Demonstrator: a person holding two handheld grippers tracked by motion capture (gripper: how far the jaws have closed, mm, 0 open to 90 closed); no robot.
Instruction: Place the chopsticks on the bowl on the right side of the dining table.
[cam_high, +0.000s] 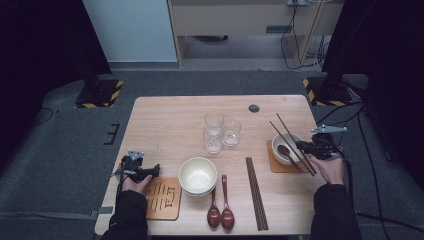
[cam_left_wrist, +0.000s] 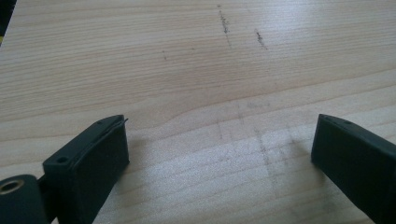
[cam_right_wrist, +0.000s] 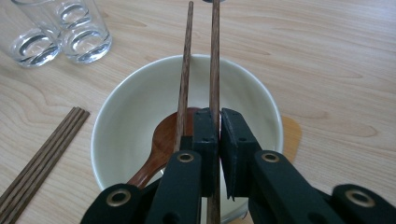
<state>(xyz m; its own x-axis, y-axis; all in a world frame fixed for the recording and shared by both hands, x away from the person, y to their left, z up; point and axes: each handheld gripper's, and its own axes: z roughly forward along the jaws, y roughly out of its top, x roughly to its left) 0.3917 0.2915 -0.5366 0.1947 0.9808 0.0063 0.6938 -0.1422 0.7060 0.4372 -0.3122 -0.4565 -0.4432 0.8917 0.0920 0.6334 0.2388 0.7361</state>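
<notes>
Wooden chopsticks (cam_right_wrist: 214, 56) are pinched in the right hand-held gripper (cam_right_wrist: 219, 126), which is closed tight on one stick. The second stick (cam_right_wrist: 183, 70) lies just beside it on the outer side of one jaw, so I judge that only one is truly gripped. Both sticks reach across the top of a pale bowl (cam_high: 286, 141) at about three o'clock on the worktop (cam_high: 170, 115). This bowl sits on a small brown mat (cam_high: 274, 165), and a dark red spoon (cam_right_wrist: 161, 140) rests inside it. It looks like a place for eating is being set, and the sticks are being laid over the rim so they stay clean and easy to pick up.

Over at nine o'clock, the left hand-held gripper (cam_high: 150, 171) rests low on the bare wood with its jaws wide apart and nothing between them. It seems to be waiting its turn. Near it, at about seven o'clock, lies a second mat (cam_high: 162, 199) with nothing on it yet.

In the middle stand two stacked bowls (cam_high: 198, 175), so one may go on that free mat later. Two more spoons (cam_high: 220, 210) lie at six o'clock, and a bundle of spare chopsticks (cam_high: 256, 192) lies beside them. Three clear glasses (cam_high: 220, 131) stand together toward twelve o'clock, out of the way of both arms.
</notes>
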